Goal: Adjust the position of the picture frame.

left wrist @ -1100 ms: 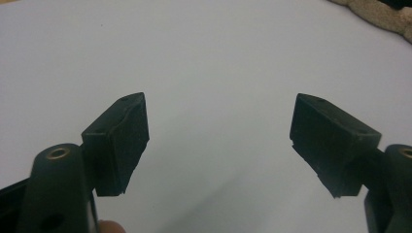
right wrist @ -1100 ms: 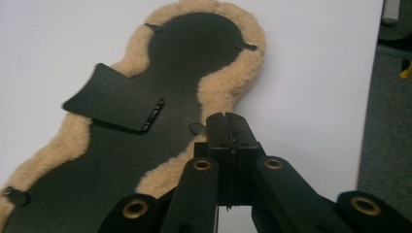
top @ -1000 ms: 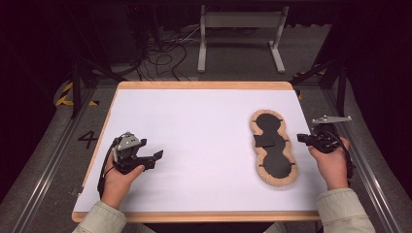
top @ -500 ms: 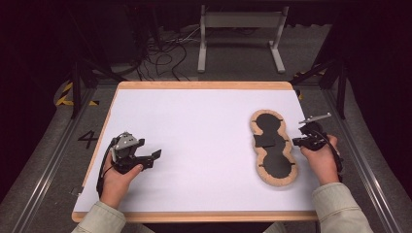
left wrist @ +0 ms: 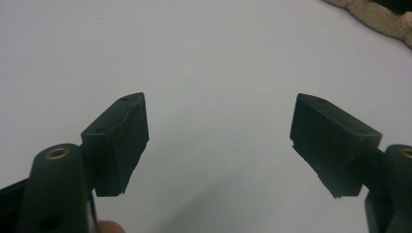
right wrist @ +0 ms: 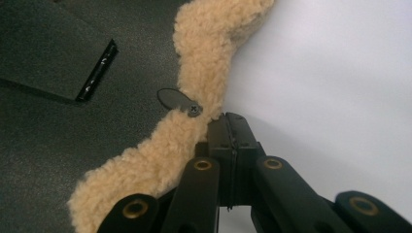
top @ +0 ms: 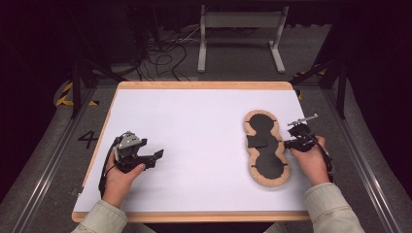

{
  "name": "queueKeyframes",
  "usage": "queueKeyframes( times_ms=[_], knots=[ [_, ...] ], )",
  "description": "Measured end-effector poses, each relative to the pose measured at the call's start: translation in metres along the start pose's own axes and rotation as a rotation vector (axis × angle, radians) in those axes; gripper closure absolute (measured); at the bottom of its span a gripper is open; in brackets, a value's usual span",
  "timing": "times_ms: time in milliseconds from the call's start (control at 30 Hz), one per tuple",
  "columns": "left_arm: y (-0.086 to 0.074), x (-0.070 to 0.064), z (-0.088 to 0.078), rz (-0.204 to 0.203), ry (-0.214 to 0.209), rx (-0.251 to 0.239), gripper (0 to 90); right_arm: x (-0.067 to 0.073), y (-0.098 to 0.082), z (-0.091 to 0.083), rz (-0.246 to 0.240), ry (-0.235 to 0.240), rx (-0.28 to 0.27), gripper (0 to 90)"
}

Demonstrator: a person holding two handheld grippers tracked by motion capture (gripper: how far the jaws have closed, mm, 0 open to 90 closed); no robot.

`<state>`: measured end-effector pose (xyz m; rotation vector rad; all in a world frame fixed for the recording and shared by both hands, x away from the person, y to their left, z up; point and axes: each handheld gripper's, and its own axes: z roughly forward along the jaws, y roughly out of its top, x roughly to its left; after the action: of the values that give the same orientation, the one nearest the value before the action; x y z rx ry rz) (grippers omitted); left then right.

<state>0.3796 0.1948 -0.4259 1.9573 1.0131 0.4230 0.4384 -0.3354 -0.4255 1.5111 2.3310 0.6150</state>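
A black, peanut-shaped pad with a fluffy tan fleece rim (top: 266,145) lies flat near the right edge of the white table top (top: 194,126), its long side running from the front toward the back. A small black flap (top: 256,141) sits on its middle. The right gripper (top: 290,142) is just beside the narrow waist of the pad, on its right side, with its jaws pressed together and nothing between them. In the right gripper view the tips sit right at the fleece rim (right wrist: 194,131), near a little black tab with a screw (right wrist: 179,102). It looks like the person wants to poke or nudge that edge. The left gripper (top: 156,156) rests near the left edge, well apart from the pad, jaws spread wide and holding nothing, maybe waiting to help
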Motion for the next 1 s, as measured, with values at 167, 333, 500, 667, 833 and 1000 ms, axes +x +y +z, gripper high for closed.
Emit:
queueKeyframes(
  times_ms=[167,333,500,667,833,1000],
  knots=[
    [0.001,-0.001,0.003,0.008,-0.006,0.006,22.7,0.023,0.009,0.008,-0.047,0.039,-0.013,90.0],
    [0.001,0.001,0.004,0.007,-0.008,0.003,22.6,0.048,0.020,0.015,-0.084,0.076,-0.019,90.0],
    [0.000,0.001,0.003,0.006,0.002,0.004,22.6,0.075,0.030,0.019,-0.156,0.103,0.009,90.0],
    [-0.003,0.001,-0.002,-0.003,0.021,-0.010,22.6,0.076,0.045,0.011,-0.134,0.066,-0.007,90.0],
    [-0.010,0.005,-0.010,-0.028,0.039,-0.023,22.7,0.075,0.065,0.006,-0.131,0.018,-0.061,89.1],
    [-0.020,0.010,-0.021,-0.053,0.056,-0.025,22.6,0.072,0.090,0.015,-0.113,-0.014,-0.044,89.2]
  ],
)
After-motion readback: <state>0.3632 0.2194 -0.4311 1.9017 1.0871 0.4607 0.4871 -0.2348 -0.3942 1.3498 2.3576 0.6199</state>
